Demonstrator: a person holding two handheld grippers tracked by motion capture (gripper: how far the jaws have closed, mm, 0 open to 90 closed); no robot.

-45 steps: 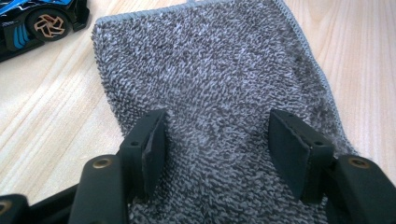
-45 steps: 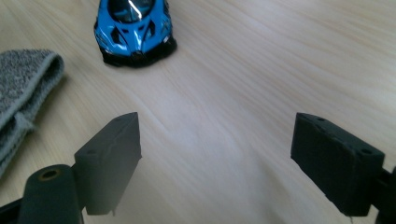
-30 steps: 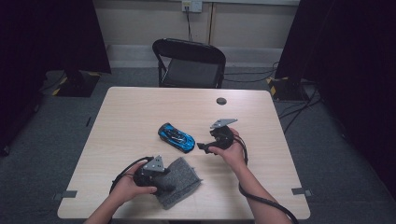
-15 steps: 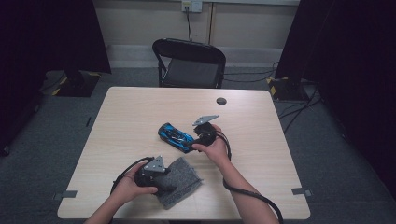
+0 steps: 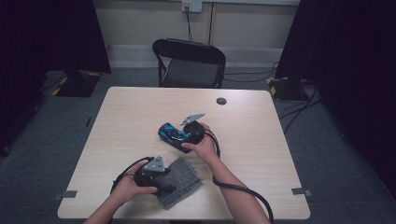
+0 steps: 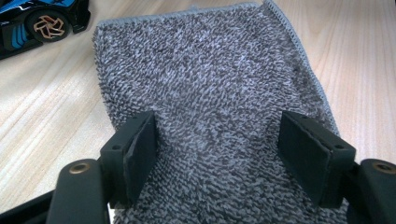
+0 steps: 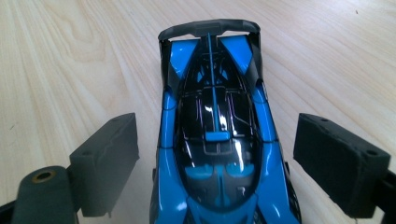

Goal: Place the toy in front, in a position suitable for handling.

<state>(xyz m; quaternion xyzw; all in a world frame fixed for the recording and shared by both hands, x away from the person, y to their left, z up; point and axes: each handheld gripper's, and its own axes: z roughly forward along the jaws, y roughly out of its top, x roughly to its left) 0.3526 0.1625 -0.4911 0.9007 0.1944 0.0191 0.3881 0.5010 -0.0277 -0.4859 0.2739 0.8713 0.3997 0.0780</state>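
A blue and black toy race car (image 5: 169,134) sits on the wooden table (image 5: 261,135) near its middle. My right gripper (image 5: 181,138) is open, and in the right gripper view its two pads stand on either side of the car (image 7: 215,130) with gaps to both. A grey terry cloth (image 5: 184,186) lies near the front edge. My left gripper (image 5: 169,186) rests over it, open. In the left gripper view the left gripper (image 6: 215,140) has its jaws wide apart above the cloth (image 6: 210,79), and one wheel of the car (image 6: 44,25) shows at top left.
A small dark round disc (image 5: 221,101) lies near the table's far edge. A black folding chair (image 5: 189,63) stands behind the table. Cables trail from both grippers across the near side of the table.
The right hand has moved left across the table, bringing its gripper from beside the car to astride it. The left gripper and the cloth have stayed put.
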